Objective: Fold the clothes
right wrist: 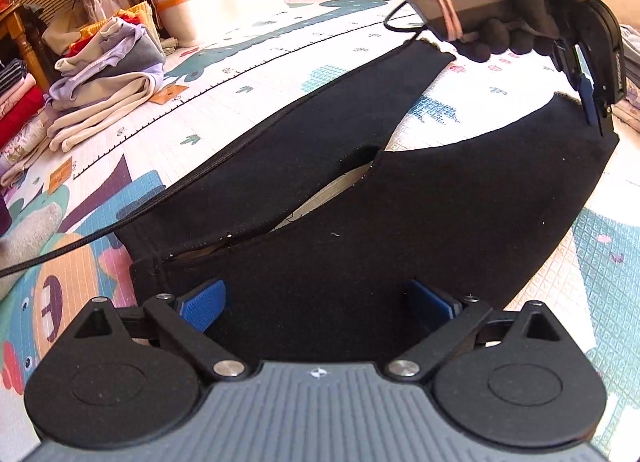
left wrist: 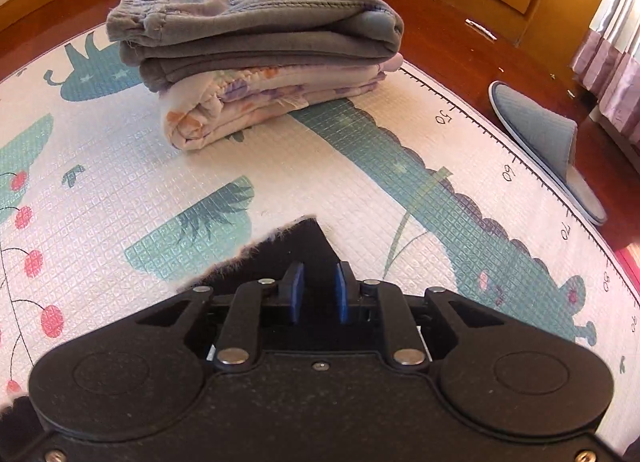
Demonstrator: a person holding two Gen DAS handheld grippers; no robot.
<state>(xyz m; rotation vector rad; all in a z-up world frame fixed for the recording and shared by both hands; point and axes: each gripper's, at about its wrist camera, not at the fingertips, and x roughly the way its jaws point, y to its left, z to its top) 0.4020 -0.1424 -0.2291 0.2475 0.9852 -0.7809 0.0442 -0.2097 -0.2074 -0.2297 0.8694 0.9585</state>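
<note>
Plenty of bare mat point(left wrist: 120, 197) between the black pants point(right wrist: 400, 213) and the folded stack point(left wrist: 256, 49) at the far edge; unfolded pile point(right wrist: 108, 73) crowds the mat's other edge.

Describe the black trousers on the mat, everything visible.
The black trousers lie spread flat on the patterned play mat, legs splayed apart, the fabric matte and slightly fuzzy at the hems. The left claw is closed on one leg's hem corner; the right claw sits open over the waist end. A black cable lies along one leg.
</note>
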